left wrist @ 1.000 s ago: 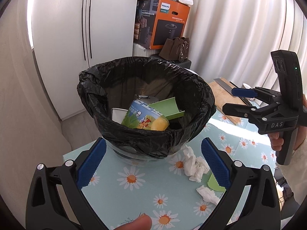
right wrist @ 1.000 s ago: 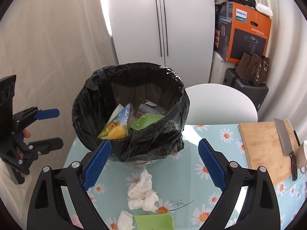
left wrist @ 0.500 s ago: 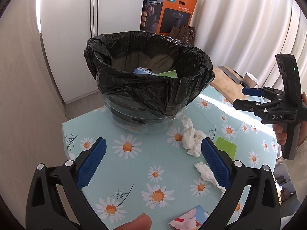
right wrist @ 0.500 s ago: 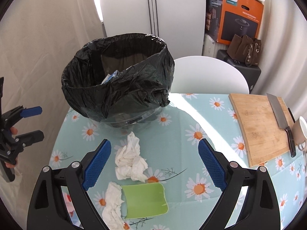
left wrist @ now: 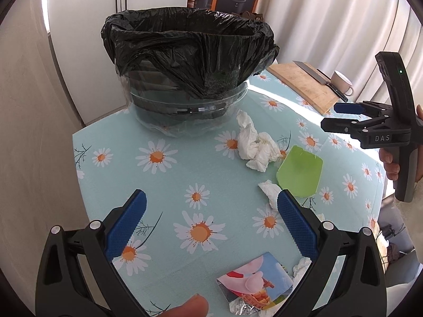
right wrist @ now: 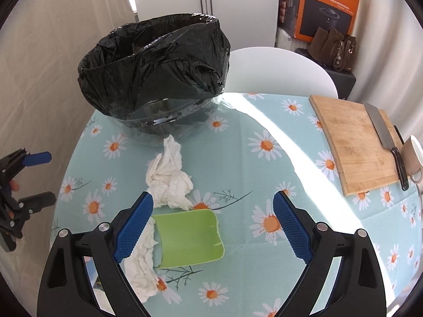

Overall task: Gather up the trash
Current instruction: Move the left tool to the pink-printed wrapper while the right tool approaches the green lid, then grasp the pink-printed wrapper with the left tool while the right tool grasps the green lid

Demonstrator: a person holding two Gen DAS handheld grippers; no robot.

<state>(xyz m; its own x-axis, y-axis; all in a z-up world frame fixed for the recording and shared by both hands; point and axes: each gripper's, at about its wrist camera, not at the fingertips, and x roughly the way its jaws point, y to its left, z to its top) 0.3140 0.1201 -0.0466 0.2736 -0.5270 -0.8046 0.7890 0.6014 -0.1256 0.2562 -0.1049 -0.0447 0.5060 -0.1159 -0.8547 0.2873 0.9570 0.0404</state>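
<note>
Your left claw (left wrist: 211, 223) hangs spread and empty over the daisy-print bench (left wrist: 169, 185), short of the black-bagged clear bin (left wrist: 189, 60); your right claw (right wrist: 212, 224) is spread too, above the flat green plastic piece (right wrist: 189, 239). Near the bin's base lie three crumpled white tissues (left wrist: 255, 145), one green piece, and one torn colourful wrapper (left wrist: 255, 284). I'd guess a flat piece could slip a shallow pinch.
</note>
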